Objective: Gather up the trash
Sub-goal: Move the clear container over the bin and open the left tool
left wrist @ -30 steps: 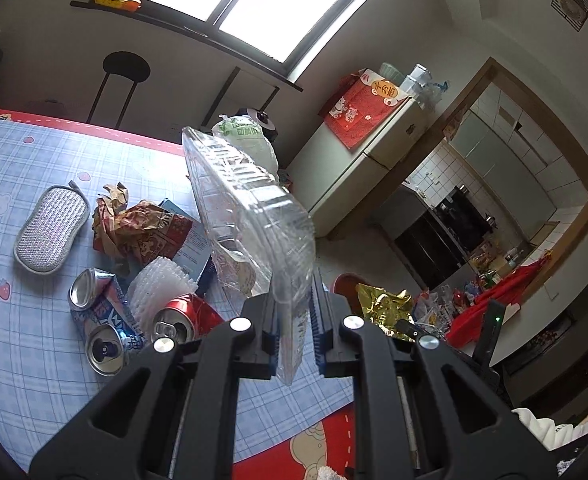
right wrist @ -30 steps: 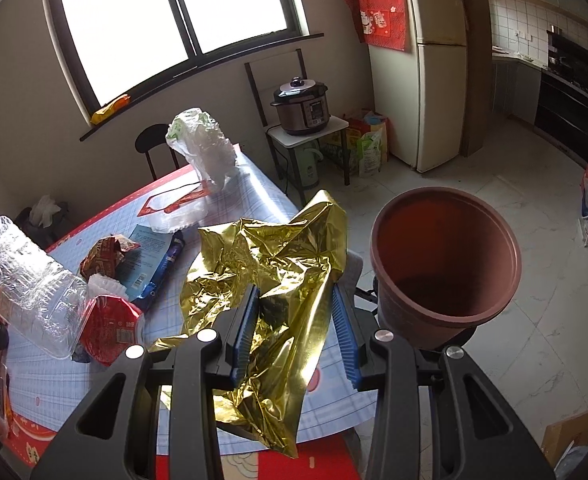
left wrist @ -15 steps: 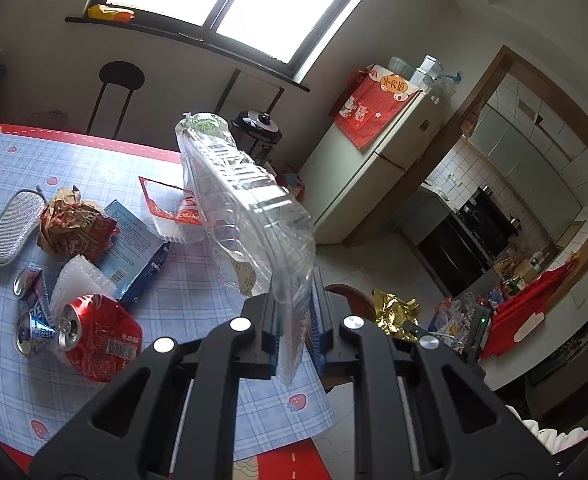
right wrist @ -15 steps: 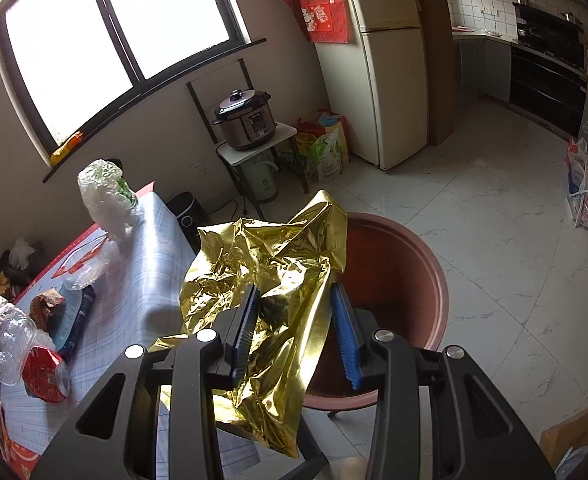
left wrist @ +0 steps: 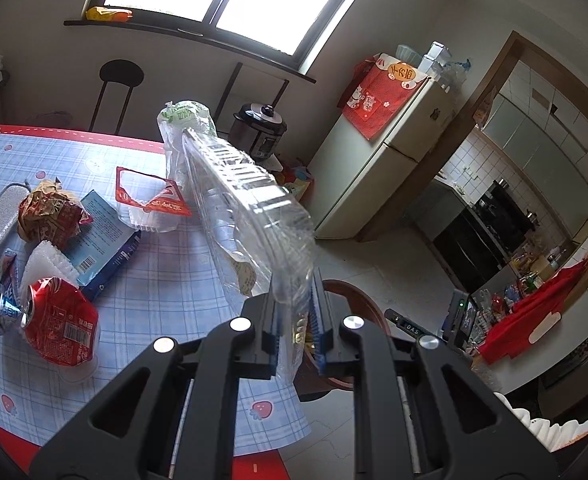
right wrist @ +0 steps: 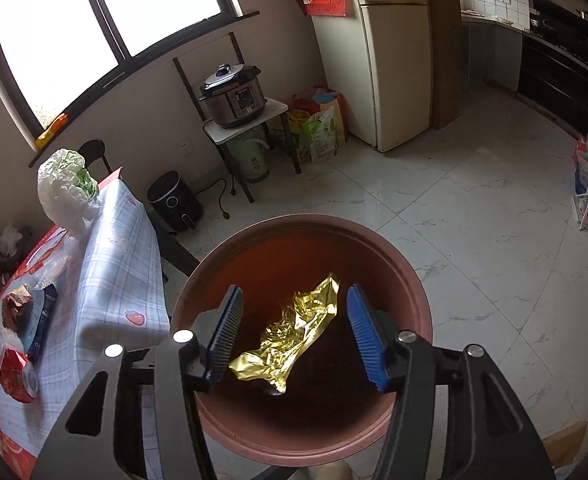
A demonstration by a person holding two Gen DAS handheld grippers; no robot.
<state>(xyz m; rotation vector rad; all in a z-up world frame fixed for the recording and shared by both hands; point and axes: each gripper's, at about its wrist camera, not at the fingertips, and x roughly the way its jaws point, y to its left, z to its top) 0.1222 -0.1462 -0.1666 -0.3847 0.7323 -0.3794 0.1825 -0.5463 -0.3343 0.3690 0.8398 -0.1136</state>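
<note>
Brown plastic makes the big round bin (right wrist: 410, 280) on the floor, right beside the desk (left wrist: 166, 292). Clear, thin plastic makes the long tray (left wrist: 246, 208); it is light, bendy and slippery, and one end rim is pinched tight in the left claw (left wrist: 294, 332). It is best held by that stiff rim. Gold foil (right wrist: 290, 332), soft and very light, is seen loose inside the bin. The right claw (right wrist: 294, 332) has just been opened above it, and nothing is held.

"DAS" on black device (left wrist: 408, 326)
</note>
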